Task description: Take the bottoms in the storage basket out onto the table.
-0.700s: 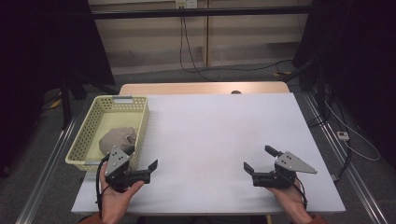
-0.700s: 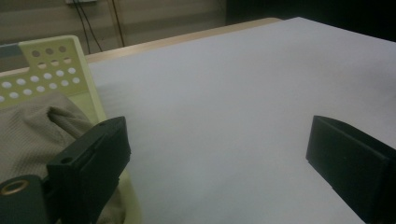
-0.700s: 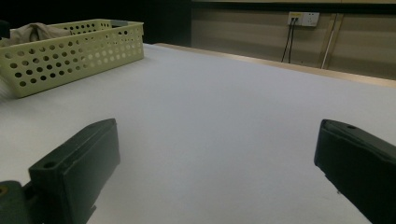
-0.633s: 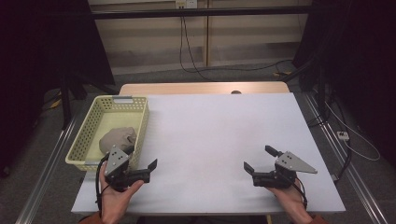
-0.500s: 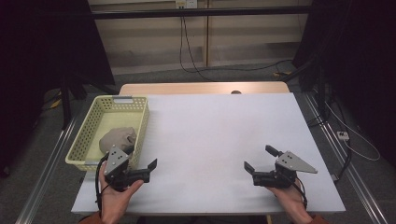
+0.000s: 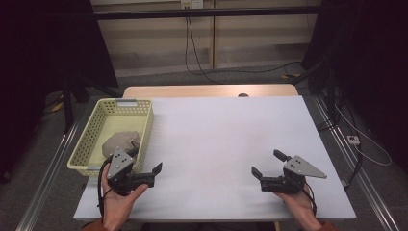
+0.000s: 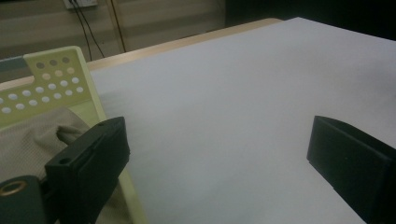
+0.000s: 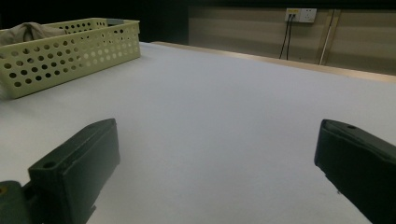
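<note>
Crumpled and beige, the cloth (image 6: 121,141) lies in the yellow basket (image 6: 89,144) — both hand-held grippers gape empty.

No words, labels, brand marks or numbers can be read anywhere in these pictures. The yellow basket (image 6: 91,154) at the left edge of the tabletop (image 6: 226,139) bears a small grey tab (image 6: 126,101) on its far rim, but it looks blank from here.
</note>
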Available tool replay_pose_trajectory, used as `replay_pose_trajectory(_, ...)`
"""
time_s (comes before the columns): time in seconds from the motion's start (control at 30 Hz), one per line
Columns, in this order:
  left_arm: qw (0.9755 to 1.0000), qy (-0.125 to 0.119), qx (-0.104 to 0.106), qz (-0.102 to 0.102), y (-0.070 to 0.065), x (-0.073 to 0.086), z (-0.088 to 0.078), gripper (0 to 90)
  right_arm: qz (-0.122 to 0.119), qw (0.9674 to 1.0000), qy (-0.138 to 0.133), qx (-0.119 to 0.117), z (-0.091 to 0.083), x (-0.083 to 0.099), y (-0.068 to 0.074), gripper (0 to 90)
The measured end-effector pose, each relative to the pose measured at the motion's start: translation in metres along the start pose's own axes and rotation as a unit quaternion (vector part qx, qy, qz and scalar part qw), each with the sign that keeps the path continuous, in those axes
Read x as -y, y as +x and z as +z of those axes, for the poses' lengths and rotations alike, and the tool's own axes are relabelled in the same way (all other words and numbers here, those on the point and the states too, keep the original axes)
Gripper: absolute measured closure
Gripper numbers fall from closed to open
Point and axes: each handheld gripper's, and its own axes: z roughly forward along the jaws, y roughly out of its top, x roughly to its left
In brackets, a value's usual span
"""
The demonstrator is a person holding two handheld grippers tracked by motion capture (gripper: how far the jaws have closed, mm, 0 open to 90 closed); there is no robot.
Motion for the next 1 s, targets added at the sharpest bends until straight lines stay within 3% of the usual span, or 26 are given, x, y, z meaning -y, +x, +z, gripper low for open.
replay_pose_trajectory(0.13, 1.0, 0.004, 0.005, -0.006, 0.002, -0.005, -0.004, 4.3, 0.004, 1.0, -0.001, 0.001, 0.0, 0.0, 0.0, 0.0)
replay_pose_trajectory(0.37, 1.0, -0.005, -0.002, -0.002, 0.004, -0.012, -0.012, 4.0, 0.003, 1.0, -0.001, 0.0, 0.001, 0.0, 0.0, 0.0)
replay_pose_trajectory(0.5, 0.9999, 0.004, -0.009, 0.008, 0.007, -0.014, -0.014, 4.0, 0.003, 1.0, 0.001, -0.002, 0.001, 0.0, 0.001, 0.0)
replay_pose_trajectory(0.6, 0.9999, 0.009, -0.006, 0.001, 0.011, -0.016, -0.017, 5.3, 0.003, 1.0, 0.001, -0.003, 0.001, -0.001, 0.001, 0.0)
replay_pose_trajectory(0.77, 0.9998, 0.01, -0.019, 0.006, 0.016, -0.024, -0.02, 5.3, -0.003, 1.0, 0.001, -0.007, 0.003, -0.001, 0.002, 0.0)
replay_pose_trajectory(1.0, 0.9997, 0.007, -0.021, 0.011, 0.019, -0.031, -0.025, 5.0, 0.0, 1.0, 0.001, -0.009, 0.004, -0.001, 0.002, 0.0)
